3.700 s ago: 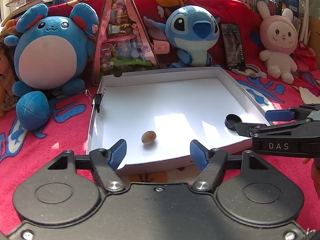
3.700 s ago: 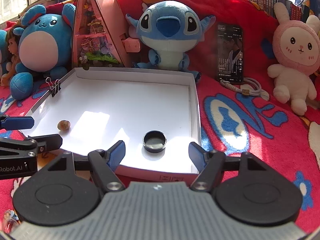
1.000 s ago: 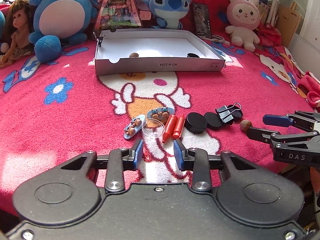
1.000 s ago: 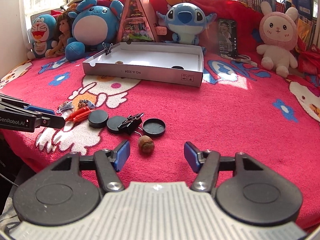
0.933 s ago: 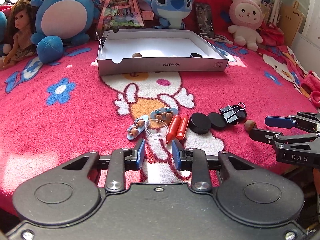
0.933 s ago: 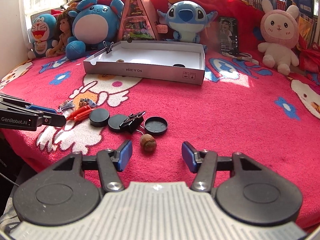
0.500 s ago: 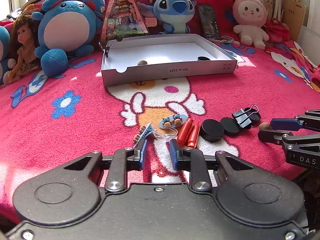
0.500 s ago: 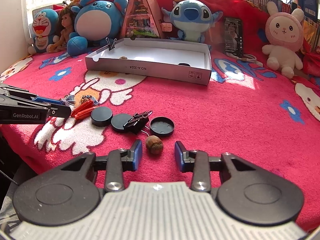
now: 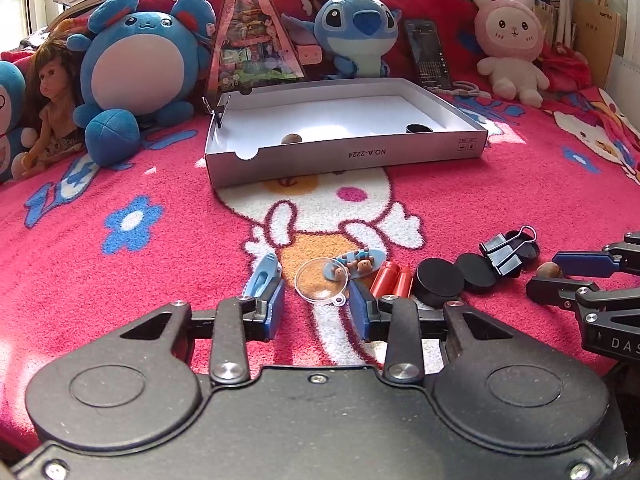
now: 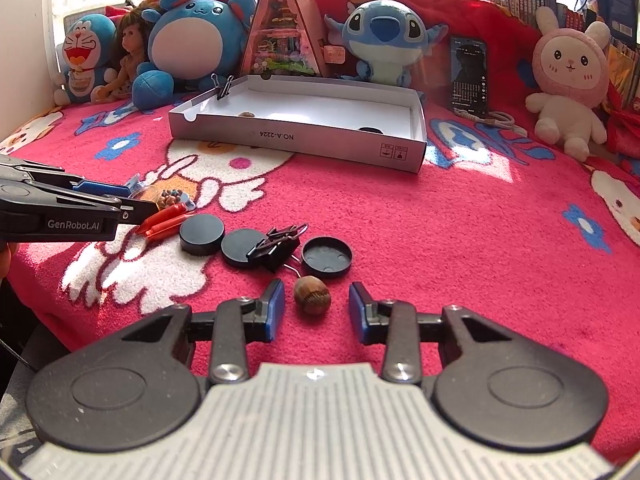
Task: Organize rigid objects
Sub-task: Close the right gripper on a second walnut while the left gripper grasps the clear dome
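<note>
Low over the pink patterned blanket [image 10: 460, 240], right gripper [image 10: 316, 310] sits level, jaws partly open either side of the small brown acorn-like nut [image 10: 312, 300], not touching. Left gripper [image 9: 316, 308] likewise parted, straddling the clear round plastic disc [image 9: 320, 284], nothing gripped.

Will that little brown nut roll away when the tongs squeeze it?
Maybe. The nut looks rounded and smooth, so it might slip sideways between the right tongs. The fuzzy blanket should slow any rolling. It looks hard, unlikely to squash.
</note>
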Motion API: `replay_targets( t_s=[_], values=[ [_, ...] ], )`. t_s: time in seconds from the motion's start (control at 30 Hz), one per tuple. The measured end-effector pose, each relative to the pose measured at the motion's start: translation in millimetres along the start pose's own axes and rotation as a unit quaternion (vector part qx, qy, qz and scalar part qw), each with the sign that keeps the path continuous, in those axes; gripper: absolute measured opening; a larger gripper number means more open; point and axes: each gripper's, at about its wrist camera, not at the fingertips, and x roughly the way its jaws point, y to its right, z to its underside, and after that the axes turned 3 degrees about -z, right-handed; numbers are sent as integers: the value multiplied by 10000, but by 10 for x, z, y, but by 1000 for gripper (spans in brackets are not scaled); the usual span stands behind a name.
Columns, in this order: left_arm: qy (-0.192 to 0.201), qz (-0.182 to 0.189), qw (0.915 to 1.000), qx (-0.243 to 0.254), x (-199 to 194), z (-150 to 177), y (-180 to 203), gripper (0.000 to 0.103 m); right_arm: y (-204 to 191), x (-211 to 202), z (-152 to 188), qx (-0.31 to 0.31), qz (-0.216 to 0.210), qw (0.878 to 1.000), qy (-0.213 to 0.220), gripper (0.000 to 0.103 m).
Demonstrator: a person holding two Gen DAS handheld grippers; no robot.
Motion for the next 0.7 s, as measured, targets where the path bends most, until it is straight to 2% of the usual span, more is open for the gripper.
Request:
replay_targets(
  t_s=[0.13, 0.23, 0.33, 0.4, 0.7],
  values=[
    [9, 1, 10000, -13, 29, -14, -1, 34, -19, -4, 8, -46, 37, 10000, 27, 42],
    [-33, 9, 10000, -48, 47, -18, -9, 28, -46, -13, 14, -141, 60, 9999, 53, 36],
    [-24, -22, 10000, -63, 46, -22, -10, 27, -64, -25, 14, -209, 62, 9997, 56, 32],
    [2, -77, 10000, -44, 34, -26, -10, 27, -65, -27, 8, -200, 84, 9998, 43, 25],
    [121, -16, 9999, -117, -60, -161, -98, 27, 49, -84, -116, 113, 230, 9994, 212, 24]
  ],
)
